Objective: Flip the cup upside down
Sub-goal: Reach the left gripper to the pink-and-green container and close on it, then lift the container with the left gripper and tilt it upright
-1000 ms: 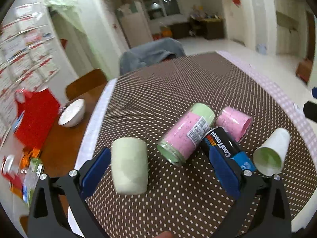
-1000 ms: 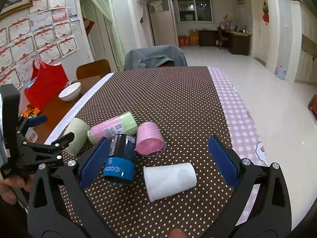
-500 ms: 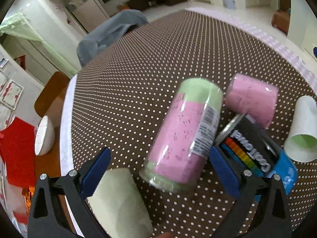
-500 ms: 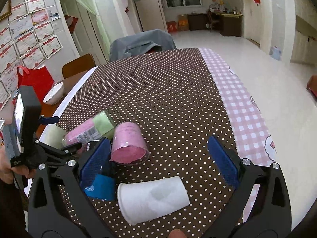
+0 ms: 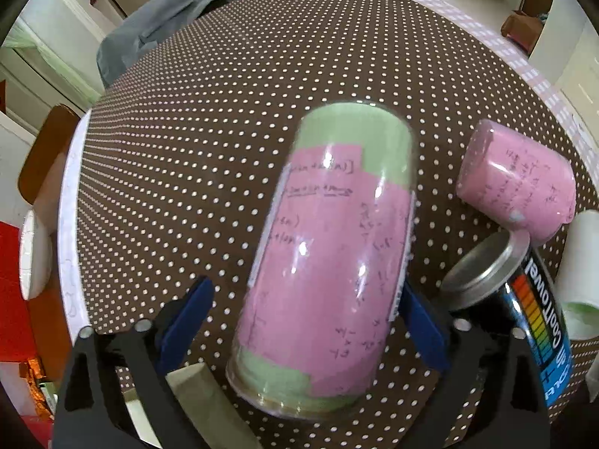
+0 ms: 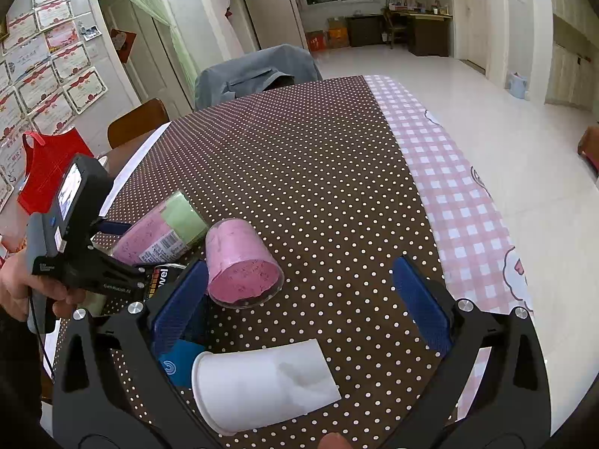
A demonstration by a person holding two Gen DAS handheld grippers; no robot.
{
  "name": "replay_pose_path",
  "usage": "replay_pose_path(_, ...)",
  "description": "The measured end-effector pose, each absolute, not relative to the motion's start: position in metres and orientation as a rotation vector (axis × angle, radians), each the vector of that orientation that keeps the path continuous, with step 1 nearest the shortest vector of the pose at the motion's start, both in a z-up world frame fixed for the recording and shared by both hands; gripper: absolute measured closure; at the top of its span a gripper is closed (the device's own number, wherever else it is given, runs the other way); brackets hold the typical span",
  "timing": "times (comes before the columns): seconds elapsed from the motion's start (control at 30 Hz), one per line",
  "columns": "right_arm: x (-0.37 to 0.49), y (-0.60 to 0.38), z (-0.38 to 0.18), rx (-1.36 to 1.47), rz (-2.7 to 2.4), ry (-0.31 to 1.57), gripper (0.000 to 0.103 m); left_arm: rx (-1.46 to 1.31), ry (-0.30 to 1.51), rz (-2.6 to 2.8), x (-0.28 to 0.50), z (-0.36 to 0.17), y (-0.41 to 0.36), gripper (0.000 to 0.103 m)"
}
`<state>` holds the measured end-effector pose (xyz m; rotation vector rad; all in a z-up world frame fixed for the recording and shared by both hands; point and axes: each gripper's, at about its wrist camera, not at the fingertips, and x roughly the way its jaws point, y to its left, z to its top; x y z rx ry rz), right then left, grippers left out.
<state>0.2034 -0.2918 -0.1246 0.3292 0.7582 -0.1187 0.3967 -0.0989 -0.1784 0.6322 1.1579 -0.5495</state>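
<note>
The tall pink-and-green cup [image 5: 329, 262] lies on its side on the dotted tablecloth [image 5: 224, 112], between the spread jaws of the left gripper [image 5: 307, 314]. The right gripper [image 6: 299, 299] is open too, with the white paper cup [image 6: 262, 385] at 6 o'clock in its view.

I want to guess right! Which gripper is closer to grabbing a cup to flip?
Probably left. The left gripper already has its open blue fingers either side of the tall clear pink-and-green cup lying on its side. The right gripper hangs open above the white paper cup.
</note>
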Motion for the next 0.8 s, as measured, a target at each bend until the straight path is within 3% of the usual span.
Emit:
replay_pose_path(0.33, 0.2, -0.295, -0.127, 0.332, -0.118, 0.759, 0.006, 0.568, 1.185, -0.5, 0.424, -0.18, -0.098, 0.012)
replay_pose_path(0.37, 0.2, -0.294, -0.127, 0.333, -0.116, 0.76, 0.006, 0.553, 1.185, -0.499, 0.426, -0.182, -0.097, 0.015)
replay_pose_path(0.43, 0.199, -0.293, -0.127, 0.332, -0.114, 0.761, 0.006, 0.518, 1.203, -0.499, 0.431, -0.185, -0.093, 0.035)
replay_pose_path(0.8, 0.183, -0.287, -0.12, 0.332, -0.102, 0.743, 0.006, 0.411, 1.127, -0.449, 0.406, -0.165, -0.07, 0.035)
